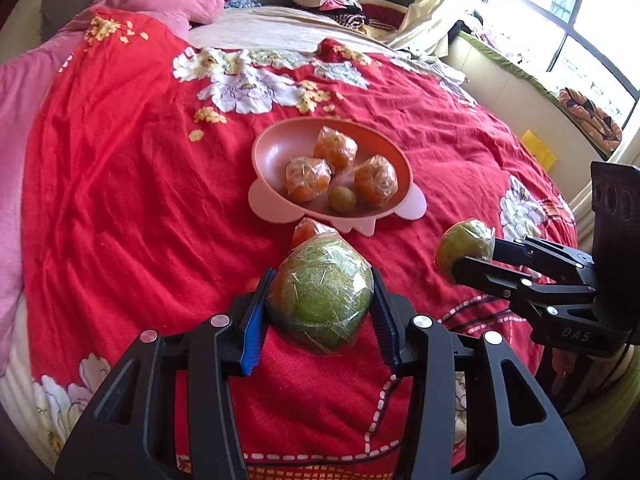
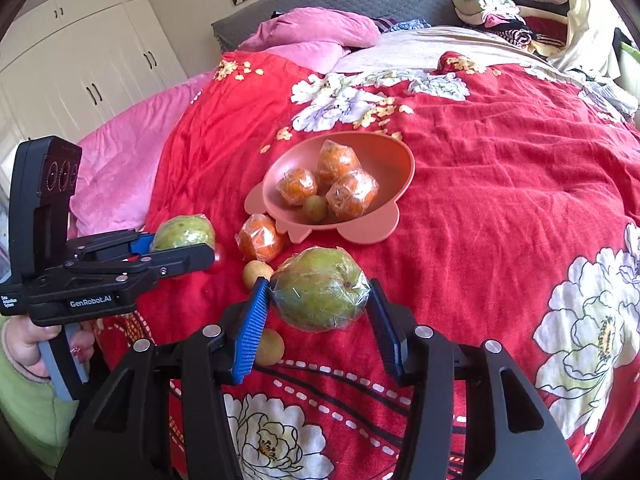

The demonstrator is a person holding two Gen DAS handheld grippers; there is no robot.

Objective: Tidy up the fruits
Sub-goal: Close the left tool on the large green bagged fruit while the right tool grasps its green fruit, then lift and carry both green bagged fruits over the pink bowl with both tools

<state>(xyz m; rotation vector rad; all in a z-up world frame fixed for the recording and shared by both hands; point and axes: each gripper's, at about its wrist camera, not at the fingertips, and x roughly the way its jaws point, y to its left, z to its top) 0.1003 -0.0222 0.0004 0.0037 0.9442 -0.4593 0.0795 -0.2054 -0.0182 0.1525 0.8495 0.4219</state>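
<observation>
My left gripper [image 1: 321,278] is shut on a green fruit in clear wrap [image 1: 320,308], held a little above the red bedspread. My right gripper [image 2: 318,286] is shut on a second wrapped green fruit [image 2: 320,300]. Each shows in the other view: the right gripper [image 1: 474,254] with its fruit [image 1: 464,240], the left gripper [image 2: 180,248] with its fruit [image 2: 182,232]. Ahead stands a pink bowl [image 1: 280,144] [image 2: 394,160] holding three wrapped oranges [image 1: 335,148] and one small green fruit [image 1: 342,199]. A fourth wrapped orange [image 2: 260,242] lies on the bed just in front of the bowl.
Two small tan fruits [image 2: 256,274] [image 2: 271,346] lie on the bedspread beside my right gripper. Pink pillows [image 2: 316,28] and folded clothes [image 2: 500,4] sit at the head of the bed. A hand [image 2: 24,344] grips the left handle. Windows are to the right.
</observation>
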